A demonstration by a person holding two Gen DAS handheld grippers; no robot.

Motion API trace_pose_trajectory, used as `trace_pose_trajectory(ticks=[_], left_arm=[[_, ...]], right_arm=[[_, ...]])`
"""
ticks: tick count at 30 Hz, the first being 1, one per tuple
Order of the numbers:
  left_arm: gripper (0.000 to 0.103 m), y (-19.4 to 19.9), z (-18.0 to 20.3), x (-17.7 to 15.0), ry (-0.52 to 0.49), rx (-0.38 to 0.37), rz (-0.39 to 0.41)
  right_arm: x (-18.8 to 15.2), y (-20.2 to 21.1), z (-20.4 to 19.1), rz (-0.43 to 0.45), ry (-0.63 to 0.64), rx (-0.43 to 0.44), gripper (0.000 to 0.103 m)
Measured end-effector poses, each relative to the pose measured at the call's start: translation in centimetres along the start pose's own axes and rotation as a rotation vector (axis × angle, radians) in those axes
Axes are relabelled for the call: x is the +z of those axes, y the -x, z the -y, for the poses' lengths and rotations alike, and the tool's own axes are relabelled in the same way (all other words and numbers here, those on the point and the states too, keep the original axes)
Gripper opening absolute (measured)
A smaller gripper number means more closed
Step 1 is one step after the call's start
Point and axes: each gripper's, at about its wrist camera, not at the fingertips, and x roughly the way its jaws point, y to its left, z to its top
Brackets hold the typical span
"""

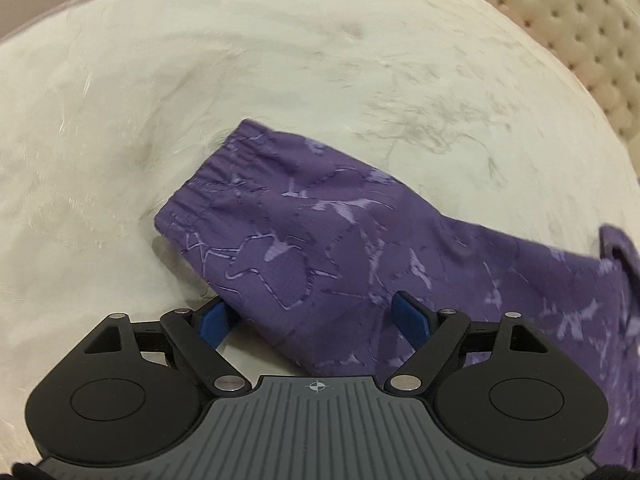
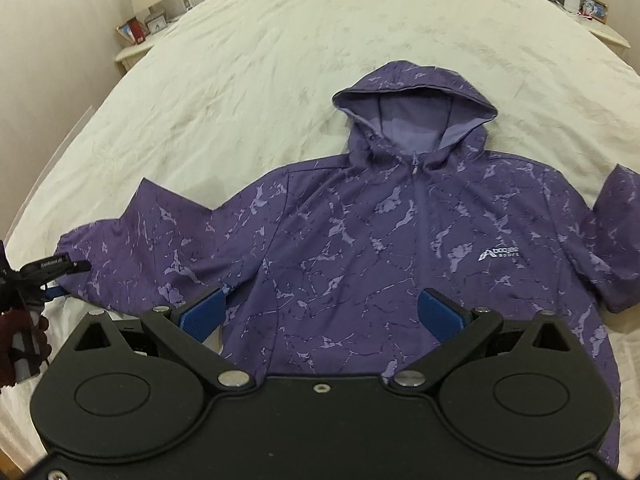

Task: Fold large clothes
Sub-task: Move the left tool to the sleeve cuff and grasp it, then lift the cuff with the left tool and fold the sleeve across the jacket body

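Note:
A purple marbled hooded jacket (image 2: 360, 240) lies spread front-up on the white bedspread (image 2: 260, 80), zipper closed, hood (image 2: 416, 100) toward the headboard. In the left wrist view its sleeve (image 1: 304, 232) with the elastic cuff (image 1: 216, 176) lies flat. My left gripper (image 1: 312, 320) is open and straddles that sleeve a little back from the cuff, with one blue pad (image 1: 212, 320) off the sleeve's edge and the other over the fabric. The right wrist view shows this left gripper (image 2: 60, 280) at the sleeve end. My right gripper (image 2: 322, 312) hangs open above the jacket's lower front, holding nothing.
A tufted headboard (image 1: 580, 40) rises at the bed's far end. Nightstands with lamps and picture frames stand at both sides (image 2: 136, 36) (image 2: 588, 4). The bed's left edge (image 2: 48, 152) runs close to the sleeve. A gloved hand (image 2: 20, 340) holds the left gripper.

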Motion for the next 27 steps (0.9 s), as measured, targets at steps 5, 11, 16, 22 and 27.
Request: trace_pose_trajectory(ticks=[5, 11, 16, 22, 27], left_arm=[[0.017, 1.1, -1.4, 0.3, 0.110, -0.053, 0.055], [0.008, 5.7, 1.8, 0.6, 0.010, -0.078, 0.170], [0.008, 11.6, 6.9, 1.1, -0.073, -0.146, 0.294], [0.008, 18.5, 15.5, 0.2, -0.203, -0.240, 0.436], [0.008, 20.0, 23.6, -1.7, -0.257, -0.331, 0.471]], right_arm=[[-0.1, -0.8, -0.3, -0.031, 0.018, 0.016, 0.102], [-1.1, -0.7, 0.4, -0.041, 0.017, 0.026, 0.102], [-2.1, -0.5, 2.0, -0.054, 0.005, 0.051, 0.102], [-3.5, 0.0, 5.0, -0.053, 0.017, 0.108, 0.102], [-4.8, 1.0, 9.4, -0.048, 0.013, 0.135, 0.102]])
